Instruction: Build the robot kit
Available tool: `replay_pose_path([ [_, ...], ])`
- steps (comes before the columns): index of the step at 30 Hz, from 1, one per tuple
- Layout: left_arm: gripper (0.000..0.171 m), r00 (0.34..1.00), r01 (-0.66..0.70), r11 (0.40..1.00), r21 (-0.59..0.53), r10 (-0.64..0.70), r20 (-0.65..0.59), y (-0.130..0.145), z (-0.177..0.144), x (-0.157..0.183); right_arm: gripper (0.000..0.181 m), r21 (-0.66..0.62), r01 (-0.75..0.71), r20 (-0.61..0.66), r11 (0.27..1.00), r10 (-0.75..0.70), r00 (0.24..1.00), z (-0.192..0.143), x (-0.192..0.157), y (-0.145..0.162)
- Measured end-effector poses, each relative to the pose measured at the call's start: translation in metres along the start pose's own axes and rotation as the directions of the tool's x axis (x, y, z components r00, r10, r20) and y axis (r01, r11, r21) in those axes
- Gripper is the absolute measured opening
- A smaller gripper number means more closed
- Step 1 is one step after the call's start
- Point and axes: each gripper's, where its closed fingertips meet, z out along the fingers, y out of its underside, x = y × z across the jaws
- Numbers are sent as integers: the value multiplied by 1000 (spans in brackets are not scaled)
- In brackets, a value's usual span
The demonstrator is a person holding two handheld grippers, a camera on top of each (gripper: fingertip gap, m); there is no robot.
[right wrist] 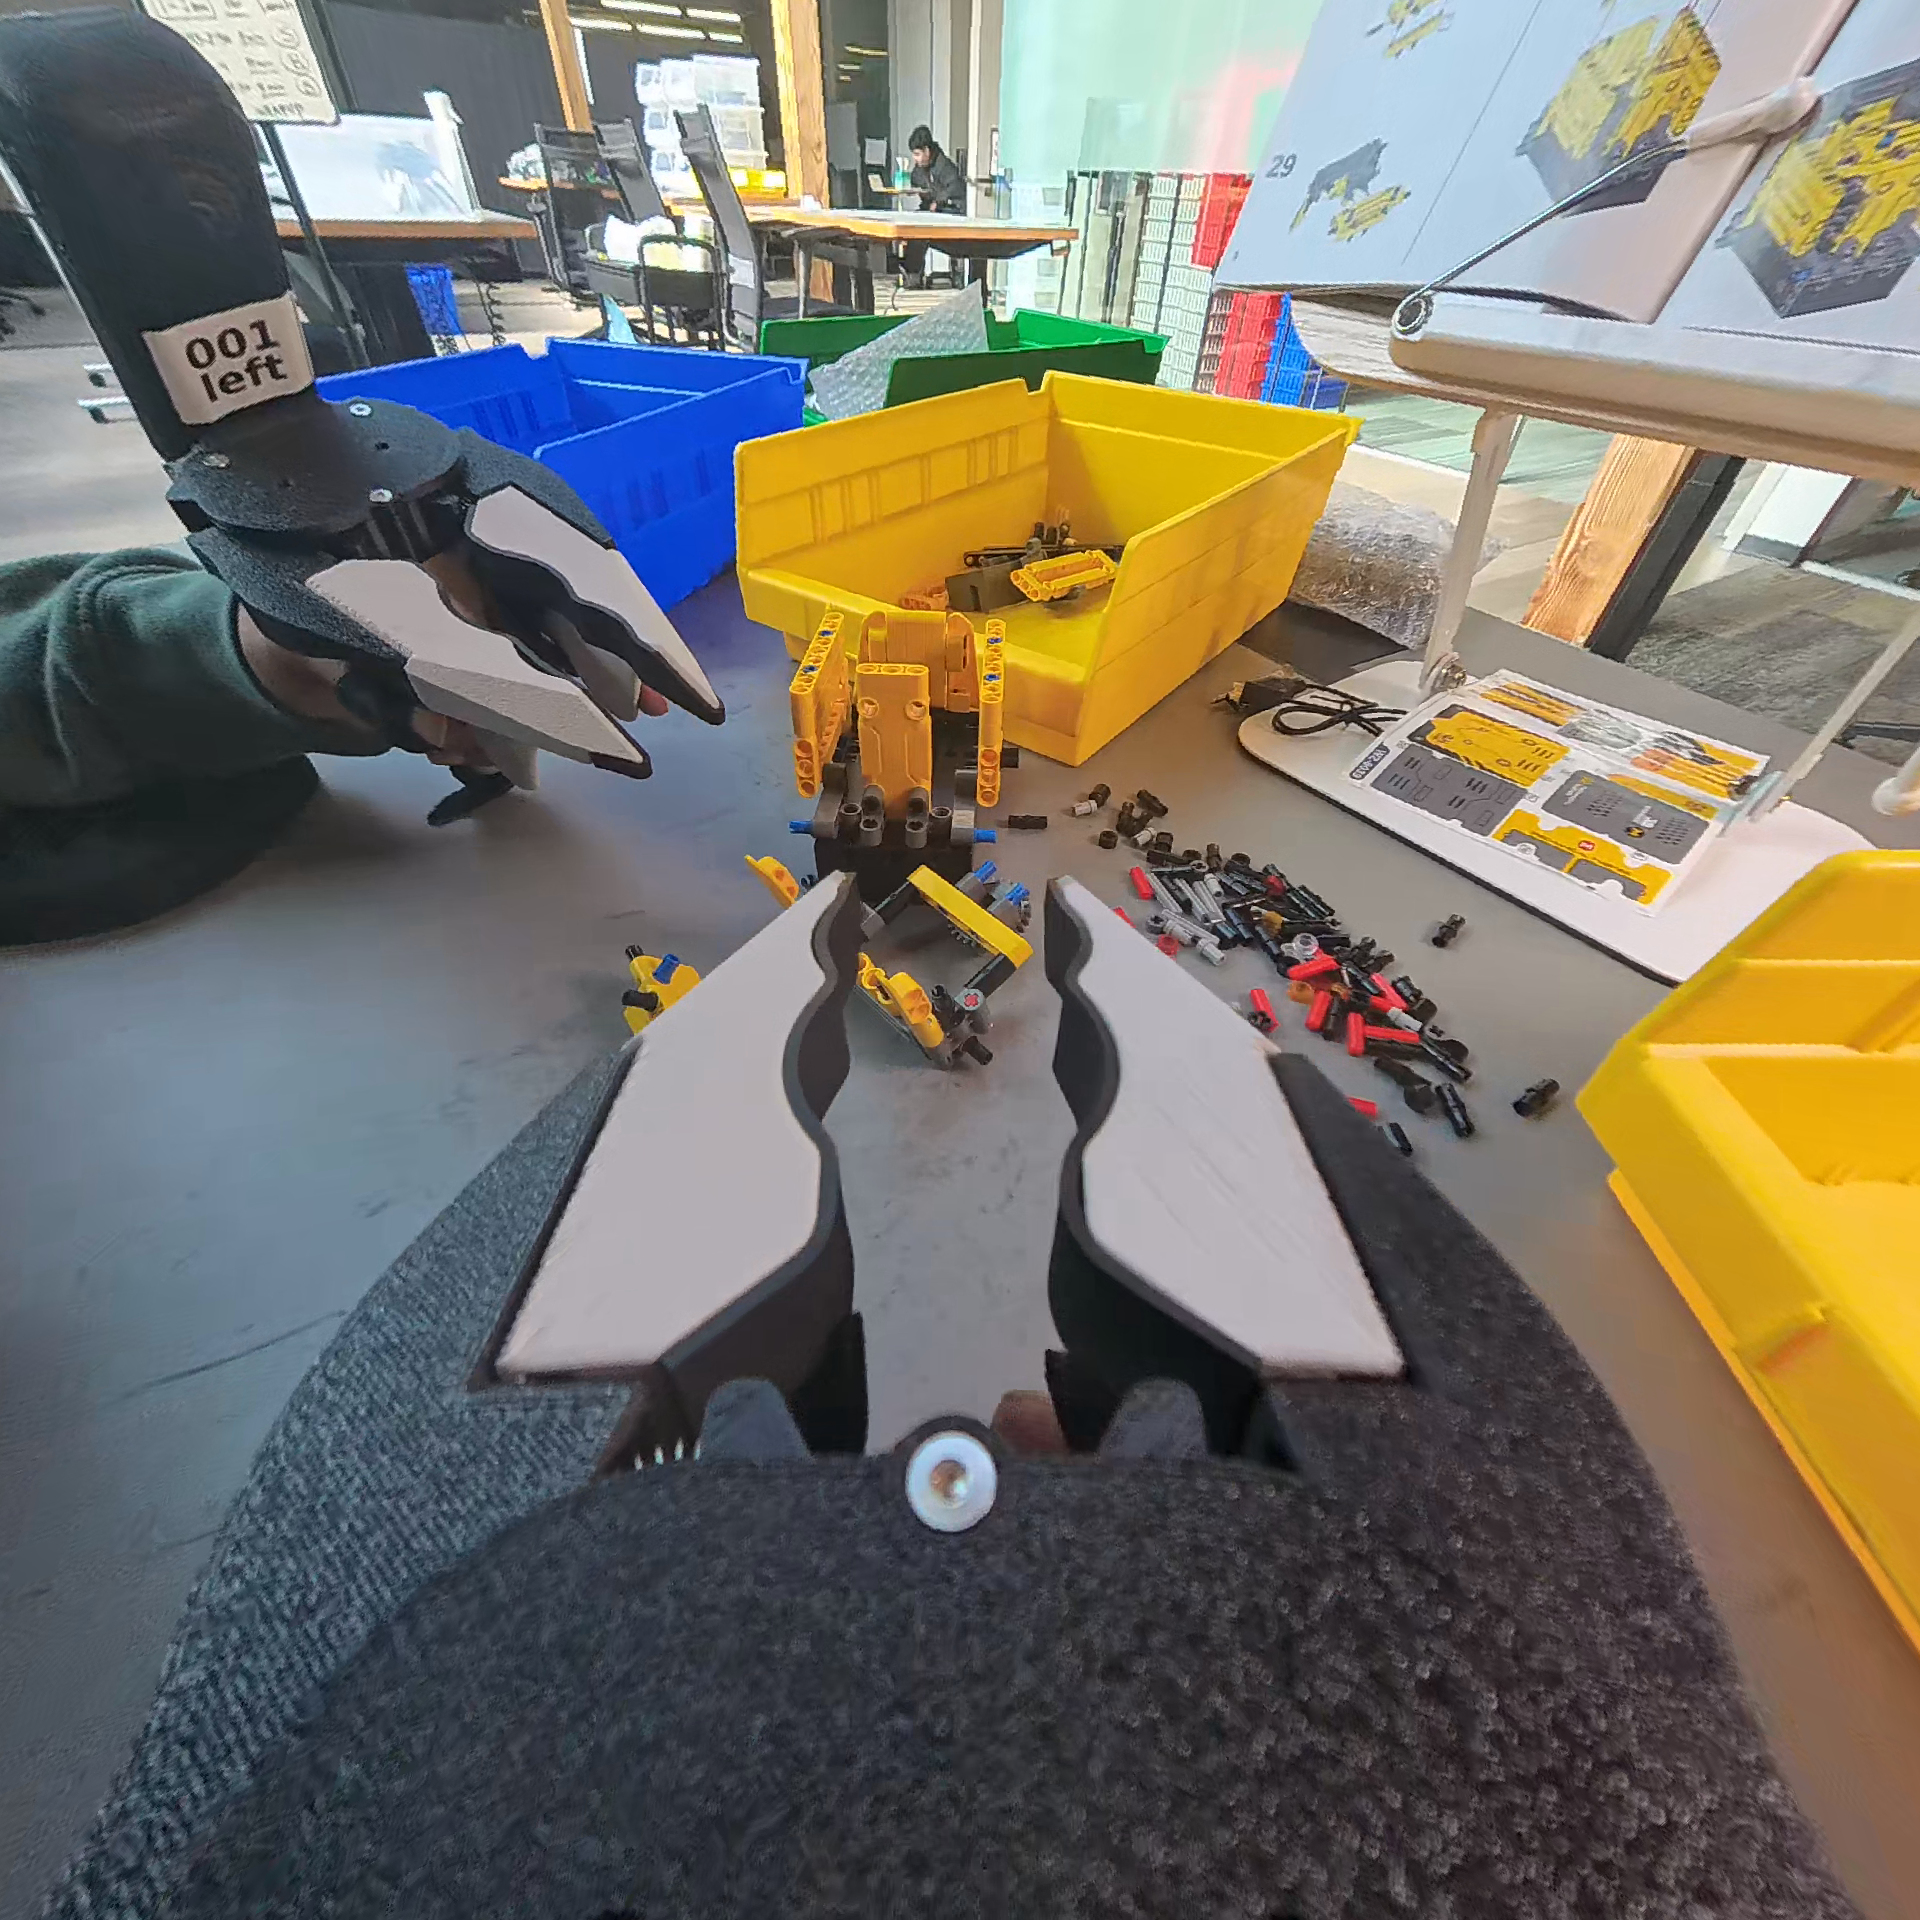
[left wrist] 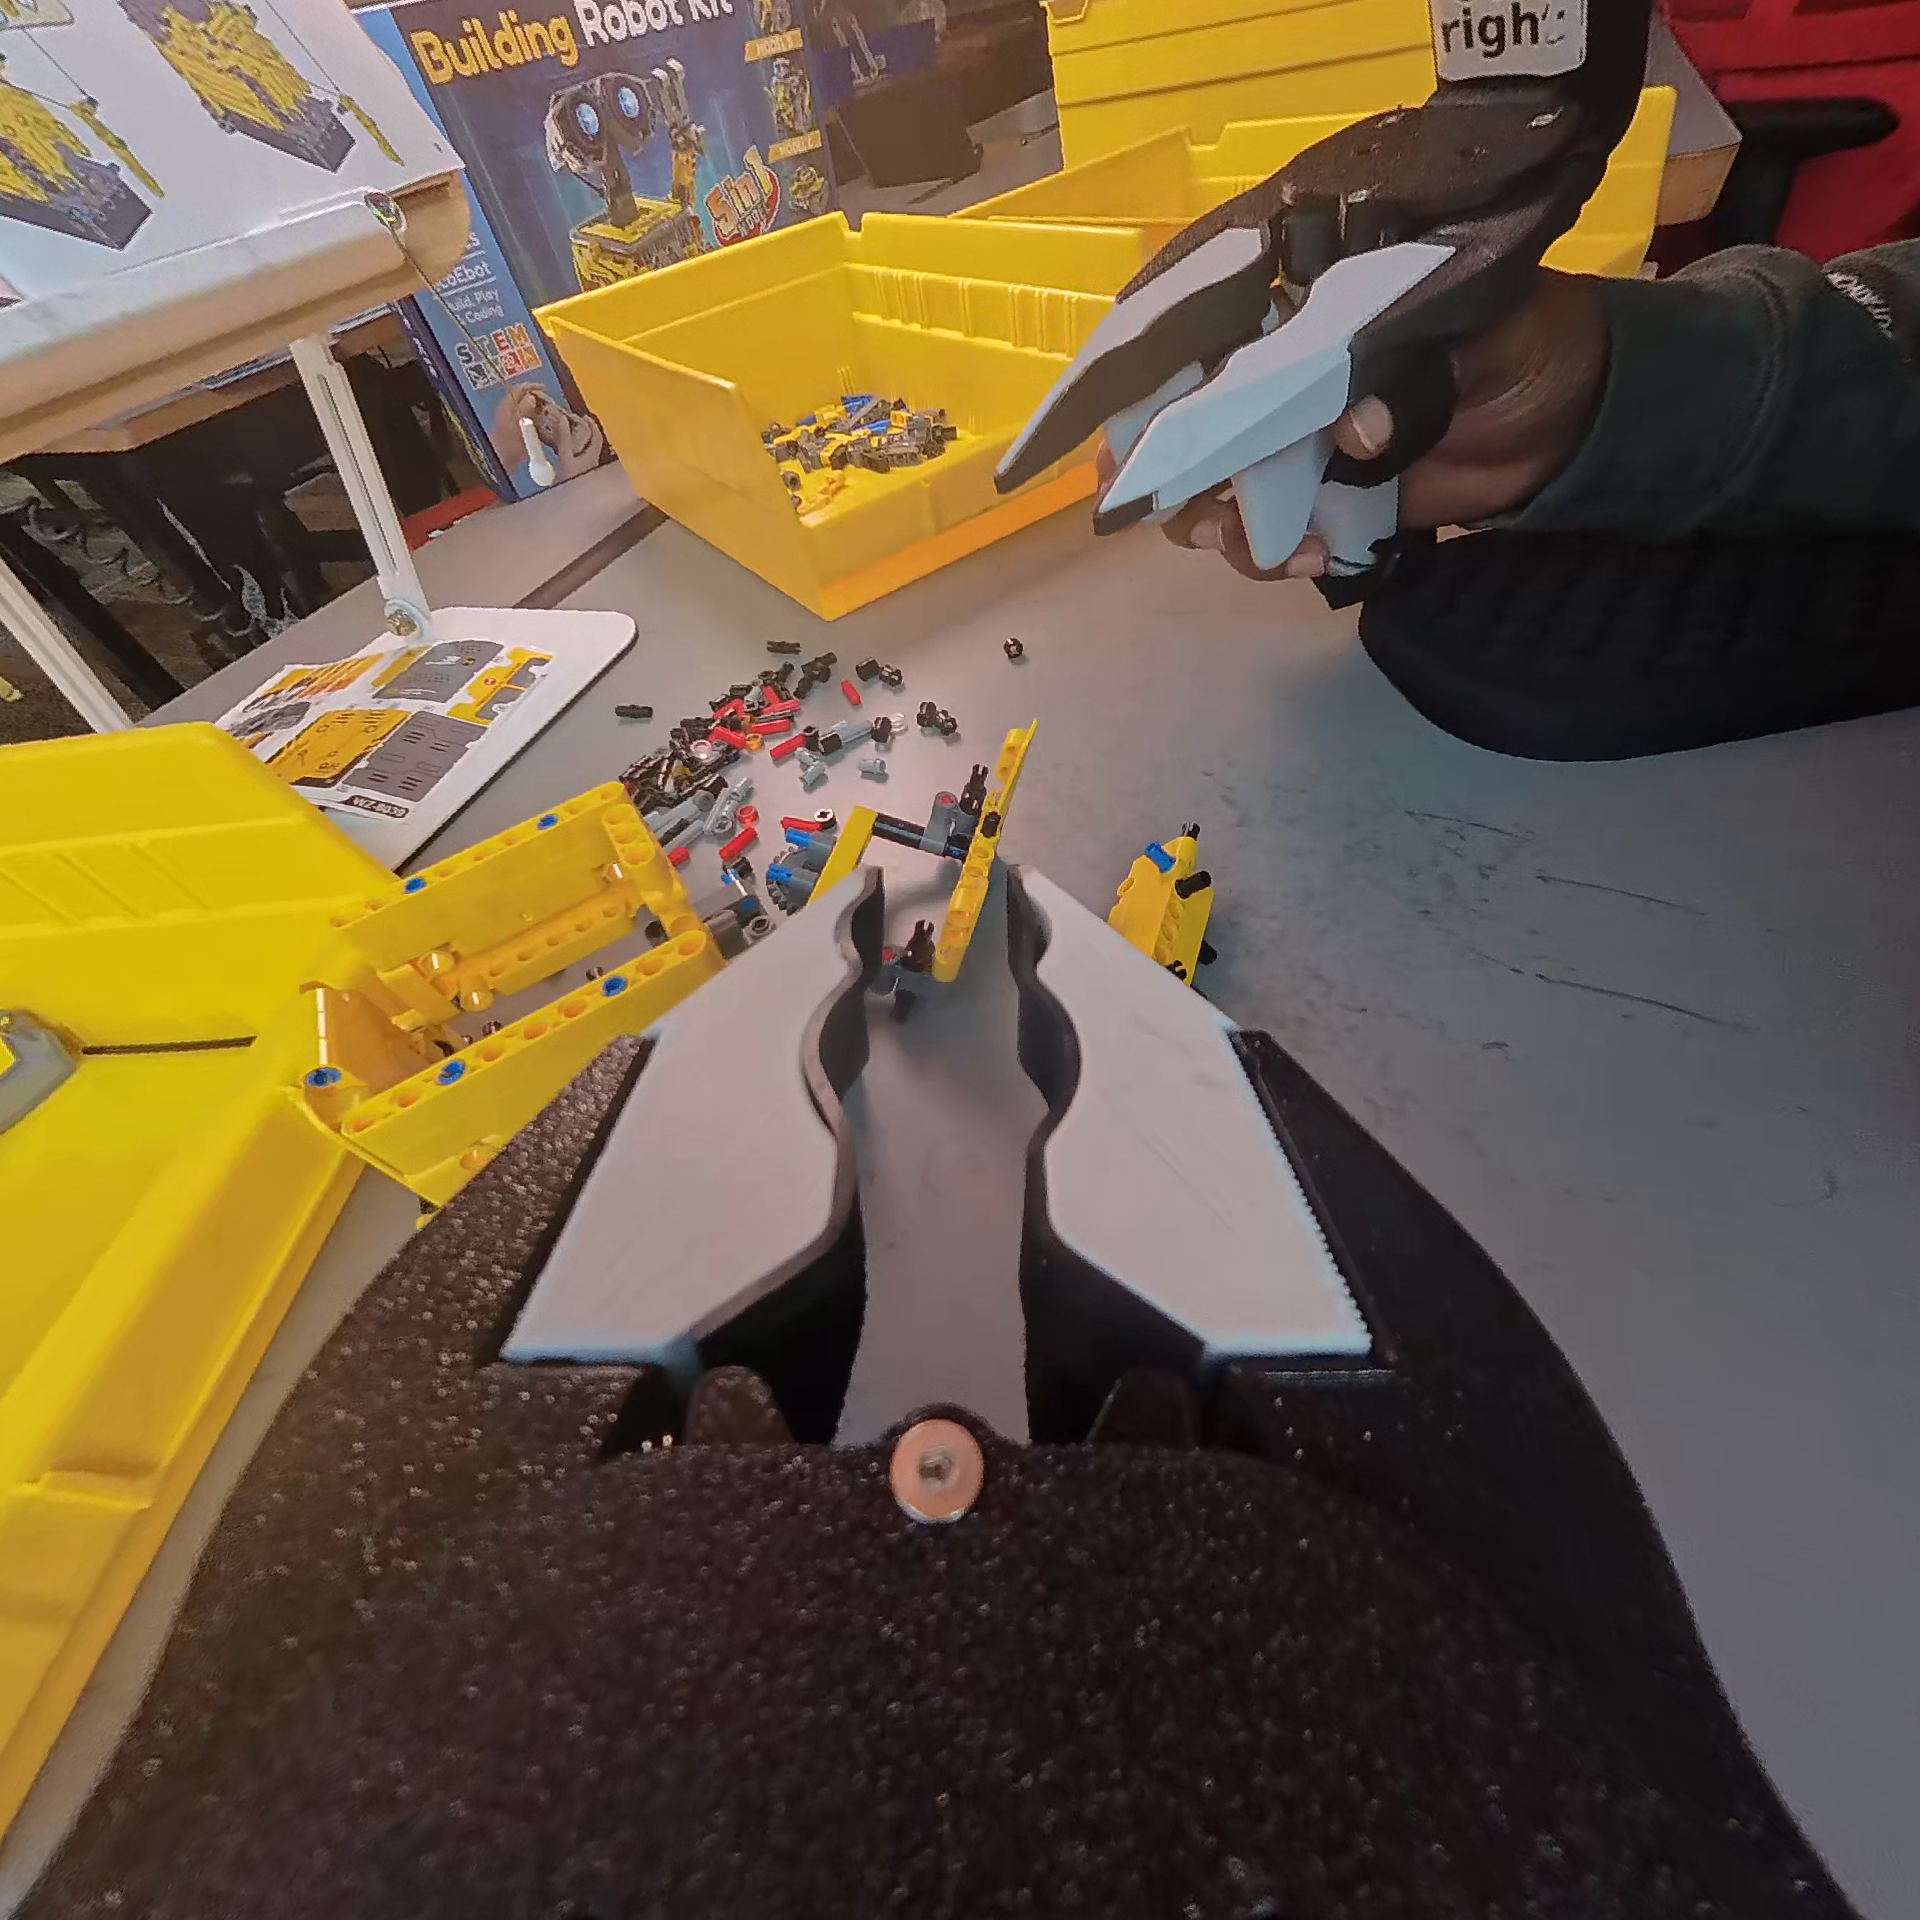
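Observation:
A small yellow beam sub-assembly with grey and black connectors lies on the grey table. It also shows in the right wrist view. My left gripper is open and empty, held above the table with the sub-assembly in line beyond its tips. My right gripper is open and empty, and the same piece shows between its tips. Each gripper hovers in the other's view: the right, the left. A larger yellow frame assembly stands just behind; it also shows in the left wrist view.
Loose black, red and grey pins are scattered on the table. A small yellow piece lies apart. Yellow bins, a blue bin, an instruction stand and a sticker sheet ring the area. Some 12 cm of space lies between my two pairs of fingers.

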Motion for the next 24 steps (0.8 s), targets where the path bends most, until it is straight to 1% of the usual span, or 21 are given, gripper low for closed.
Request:
replay_pose_path([
  [1, 23, 1000, 7, 1000, 3, -7, -1, 0, 0, 0, 34, -2, -1, 7, 1000, 1, 1000, 0, -1, 1],
  [3, 23, 1000, 24, 1000, 7, -24, 2, -1, 0, -2, 26, 6, 8, 11, 1000, -8, 1000, 0, -2, 0],
  [6, 22, 998, 62, 998, 13, -62, -1, -2, -1, -3, 14, 22, 75, -45, 997, -74, 996, -1, 2, -3],
  [8, 22, 997, 84, 996, 16, -84, 0, -2, -2, -4, 12, 14, 101, -79, 995, -99, 992, 1, 5, -2],
  [11, 22, 995, 98, 995, 17, -98, 4, -3, -2, -6, 13, -16, 101, -80, 995, -102, 992, 4, 5, 2],
  [13, 22, 994, 112, 993, 24, -112, 4, -4, -2, -6, 7, -26, 101, -93, 995, -103, 990, 5, 7, 4],
  [14, 23, 993, 120, 992, 27, -120, 5, -4, -3, -7, 0, -19, 108, -110, 994, -110, 988, 5, 10, 3],
  [18, 23, 988, 148, 988, 53, -150, 27, -8, -5, -13, 0, -8, 80, -132, 997, -81, 988, 8, 17, 2],
  [24, 24, 975, 174, 978, 118, -187, 116, -15, -16, -33, 0, 41, 23, -136, 999, -17, 991, 11, 25, -1],
])
